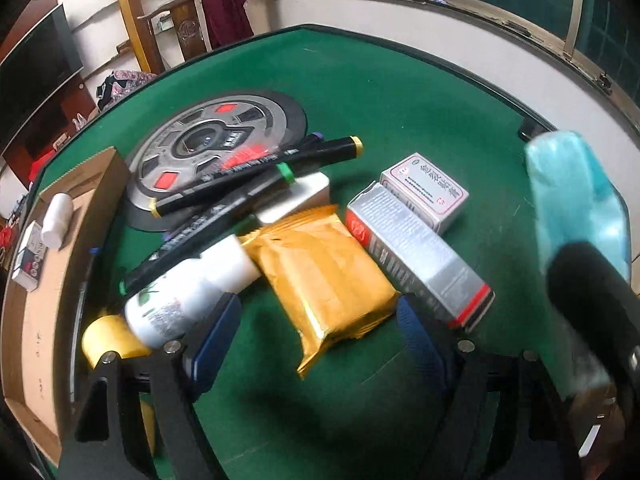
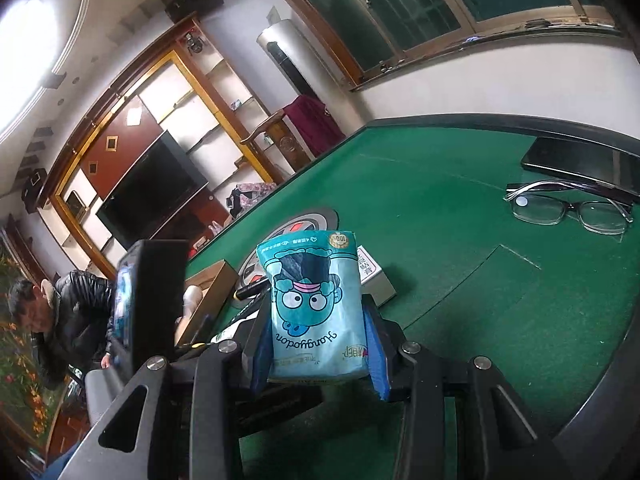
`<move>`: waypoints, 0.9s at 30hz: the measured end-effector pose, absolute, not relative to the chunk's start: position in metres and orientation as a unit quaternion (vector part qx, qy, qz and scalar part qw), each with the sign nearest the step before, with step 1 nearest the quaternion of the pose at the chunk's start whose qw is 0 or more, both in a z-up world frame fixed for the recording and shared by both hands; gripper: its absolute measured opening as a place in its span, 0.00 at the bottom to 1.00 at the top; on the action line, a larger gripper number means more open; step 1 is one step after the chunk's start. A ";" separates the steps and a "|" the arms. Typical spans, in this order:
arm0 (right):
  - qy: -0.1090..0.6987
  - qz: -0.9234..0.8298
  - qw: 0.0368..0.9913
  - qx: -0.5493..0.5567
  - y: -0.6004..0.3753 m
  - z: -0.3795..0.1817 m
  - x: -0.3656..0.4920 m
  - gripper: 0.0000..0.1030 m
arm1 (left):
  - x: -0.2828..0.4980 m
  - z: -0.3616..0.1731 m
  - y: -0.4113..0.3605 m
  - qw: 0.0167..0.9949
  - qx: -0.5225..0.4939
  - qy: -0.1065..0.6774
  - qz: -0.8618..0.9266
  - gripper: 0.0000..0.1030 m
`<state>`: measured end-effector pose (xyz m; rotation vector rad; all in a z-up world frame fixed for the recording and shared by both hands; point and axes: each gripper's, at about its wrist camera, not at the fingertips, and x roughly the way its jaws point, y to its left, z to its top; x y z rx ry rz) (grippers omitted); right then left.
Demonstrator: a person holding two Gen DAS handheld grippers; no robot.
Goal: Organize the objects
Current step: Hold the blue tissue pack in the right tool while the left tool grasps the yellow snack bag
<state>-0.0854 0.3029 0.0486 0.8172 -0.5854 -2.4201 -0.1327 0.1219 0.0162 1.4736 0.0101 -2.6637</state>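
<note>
The left wrist camera sits close above the green table (image 1: 400,92) and looks steeply down at a gold packet (image 1: 320,276). The right wrist camera looks flatter across the table (image 2: 460,200) toward the window. Both see the round metal disc (image 1: 216,140) (image 2: 320,216) and the cardboard box (image 1: 60,240) (image 2: 212,284).

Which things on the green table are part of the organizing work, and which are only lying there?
For the job:
gold packet
silver box
white bottle
markers
blue tissue pack, held in the right claw
cardboard box

Lying about:
glasses
phone
</note>
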 end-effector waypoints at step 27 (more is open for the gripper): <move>-0.212 -0.895 0.236 0.314 0.302 0.046 -0.092 0.43 | -0.129 0.017 0.110 -0.008 0.464 0.059 -0.884 0.49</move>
